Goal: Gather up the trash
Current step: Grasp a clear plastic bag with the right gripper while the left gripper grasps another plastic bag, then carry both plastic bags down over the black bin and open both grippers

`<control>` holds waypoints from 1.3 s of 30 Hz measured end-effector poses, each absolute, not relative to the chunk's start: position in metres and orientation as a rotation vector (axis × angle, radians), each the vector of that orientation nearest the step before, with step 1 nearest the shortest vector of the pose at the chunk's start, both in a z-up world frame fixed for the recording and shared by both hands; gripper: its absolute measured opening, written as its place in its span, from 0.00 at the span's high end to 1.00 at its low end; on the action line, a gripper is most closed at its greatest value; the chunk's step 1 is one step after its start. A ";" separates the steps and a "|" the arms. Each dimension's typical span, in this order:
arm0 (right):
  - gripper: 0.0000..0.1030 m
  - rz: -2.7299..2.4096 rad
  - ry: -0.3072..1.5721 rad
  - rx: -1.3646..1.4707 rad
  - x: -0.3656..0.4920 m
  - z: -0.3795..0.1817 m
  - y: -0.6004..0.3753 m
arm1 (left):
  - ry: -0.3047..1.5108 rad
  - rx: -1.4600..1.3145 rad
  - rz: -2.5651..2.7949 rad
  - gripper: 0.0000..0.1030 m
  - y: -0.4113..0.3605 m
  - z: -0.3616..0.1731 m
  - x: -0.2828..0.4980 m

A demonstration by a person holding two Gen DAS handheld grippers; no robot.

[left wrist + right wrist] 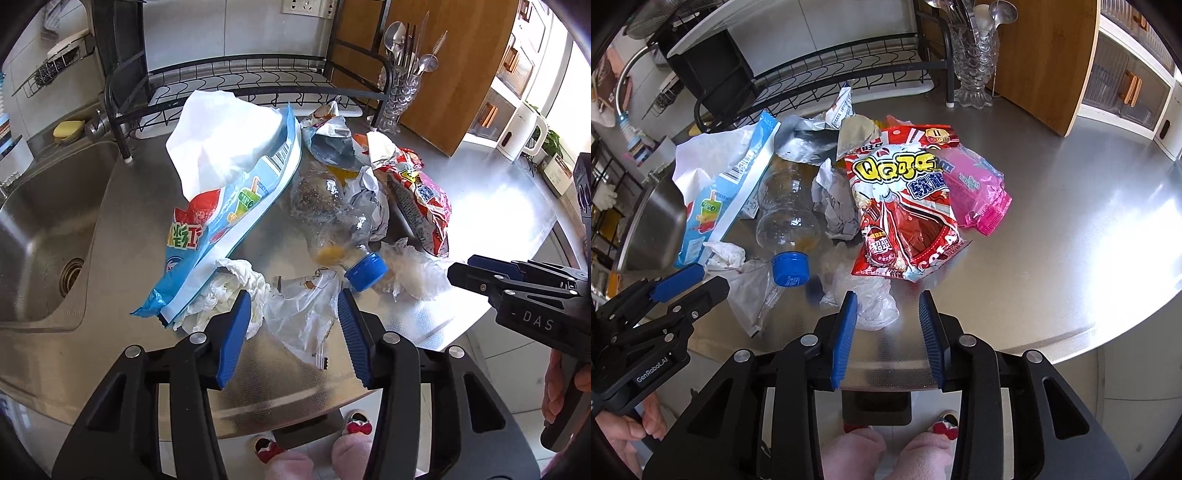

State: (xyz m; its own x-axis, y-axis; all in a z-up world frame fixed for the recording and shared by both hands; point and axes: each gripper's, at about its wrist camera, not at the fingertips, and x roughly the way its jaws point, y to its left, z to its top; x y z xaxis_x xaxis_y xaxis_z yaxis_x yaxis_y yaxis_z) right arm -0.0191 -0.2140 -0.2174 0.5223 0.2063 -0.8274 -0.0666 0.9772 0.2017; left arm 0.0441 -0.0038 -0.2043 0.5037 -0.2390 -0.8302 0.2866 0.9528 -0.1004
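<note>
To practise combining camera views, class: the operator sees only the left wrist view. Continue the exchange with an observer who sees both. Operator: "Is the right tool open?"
Observer: Yes, the right tool is open.
Operator: Is anything in its gap?
Observer: Crumpled clear plastic reaches into the gap beside one finger.
Operator: What is beside the red candy bag?
Observer: A pink wrapper lies on the right of the red candy bag, its near edge apparently under the bag.
</note>
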 end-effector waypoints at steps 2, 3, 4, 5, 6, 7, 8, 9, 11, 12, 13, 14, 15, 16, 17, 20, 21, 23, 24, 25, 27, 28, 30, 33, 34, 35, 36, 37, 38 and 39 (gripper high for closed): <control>0.65 0.172 1.017 0.151 -0.016 -0.221 -0.212 | 1.003 0.064 -0.311 0.55 -0.006 -0.208 0.048; 0.65 0.172 1.021 0.149 -0.014 -0.223 -0.211 | 1.008 0.067 -0.312 0.55 -0.007 -0.209 0.050; 0.65 0.172 1.023 0.147 -0.013 -0.224 -0.210 | 1.011 0.068 -0.311 0.55 -0.008 -0.211 0.051; 0.65 0.175 1.025 0.149 -0.011 -0.225 -0.209 | 1.015 0.068 -0.312 0.55 -0.008 -0.212 0.052; 0.64 0.181 1.026 0.155 -0.010 -0.226 -0.208 | 1.020 0.065 -0.314 0.55 -0.009 -0.214 0.054; 0.64 0.189 1.028 0.161 -0.009 -0.226 -0.207 | 1.024 0.062 -0.316 0.57 -0.009 -0.216 0.055; 0.64 0.197 1.030 0.165 -0.008 -0.227 -0.206 | 1.031 0.060 -0.318 0.59 -0.009 -0.218 0.057; 0.64 0.200 1.037 0.162 -0.006 -0.228 -0.204 | 1.039 0.057 -0.321 0.64 -0.009 -0.221 0.058; 0.65 0.215 1.059 0.155 -0.003 -0.234 -0.198 | 1.055 0.051 -0.326 0.69 -0.008 -0.225 0.060; 0.65 0.225 1.069 0.154 -0.002 -0.237 -0.195 | 1.060 0.048 -0.330 0.72 -0.008 -0.228 0.060; 0.65 0.233 1.078 0.152 -0.002 -0.240 -0.193 | 1.064 0.044 -0.333 0.73 -0.007 -0.229 0.060; 0.65 0.239 1.086 0.149 -0.001 -0.242 -0.191 | 1.065 0.042 -0.337 0.73 -0.007 -0.230 0.061; 0.68 0.245 1.092 0.148 -0.001 -0.245 -0.189 | 1.067 0.039 -0.340 0.73 -0.007 -0.231 0.061; 0.75 0.239 1.095 0.146 -0.001 -0.246 -0.189 | 1.069 0.034 -0.344 0.73 -0.006 -0.231 0.062; 0.76 0.237 1.092 0.146 -0.001 -0.246 -0.189 | 1.069 0.029 -0.348 0.73 -0.005 -0.231 0.062; 0.83 0.235 1.087 0.146 -0.002 -0.242 -0.190 | 1.068 0.022 -0.362 0.81 -0.005 -0.230 0.061; 0.84 0.230 1.082 0.145 -0.004 -0.240 -0.191 | 1.067 0.023 -0.367 0.83 -0.005 -0.229 0.060; 0.84 0.223 1.072 0.153 -0.008 -0.237 -0.194 | 1.061 0.028 -0.379 0.85 -0.006 -0.226 0.057; 0.84 0.220 1.069 0.157 -0.010 -0.234 -0.195 | 1.057 0.029 -0.386 0.86 -0.007 -0.225 0.055; 0.84 0.217 1.065 0.162 -0.013 -0.232 -0.196 | 1.051 0.033 -0.390 0.87 -0.007 -0.223 0.053; 0.85 0.209 1.052 0.162 -0.020 -0.227 -0.195 | 1.036 0.038 -0.399 0.89 -0.007 -0.217 0.050; 0.85 0.206 1.046 0.164 -0.024 -0.225 -0.195 | 1.029 0.039 -0.402 0.91 -0.006 -0.215 0.047; 0.85 0.196 1.039 0.177 -0.029 -0.223 -0.198 | 1.026 0.046 -0.411 0.94 -0.004 -0.211 0.044; 0.85 0.191 1.039 0.199 -0.037 -0.223 -0.200 | 1.025 0.062 -0.423 0.94 -0.002 -0.207 0.037; 0.85 0.190 1.042 0.211 -0.038 -0.224 -0.201 | 1.025 0.065 -0.425 0.95 0.000 -0.205 0.033; 0.85 0.193 1.046 0.221 -0.042 -0.225 -0.201 | 1.026 0.067 -0.424 0.95 0.001 -0.203 0.029; 0.85 0.197 1.051 0.225 -0.047 -0.225 -0.200 | 1.027 0.063 -0.422 0.95 0.003 -0.201 0.026; 0.85 0.200 1.054 0.220 -0.052 -0.225 -0.198 | 1.028 0.055 -0.420 0.95 0.005 -0.198 0.021; 0.85 0.206 1.056 0.211 -0.056 -0.225 -0.196 | 1.027 0.048 -0.417 0.95 0.008 -0.196 0.016; 0.85 0.212 1.058 0.202 -0.060 -0.224 -0.194 | 1.024 0.043 -0.410 0.95 0.010 -0.194 0.011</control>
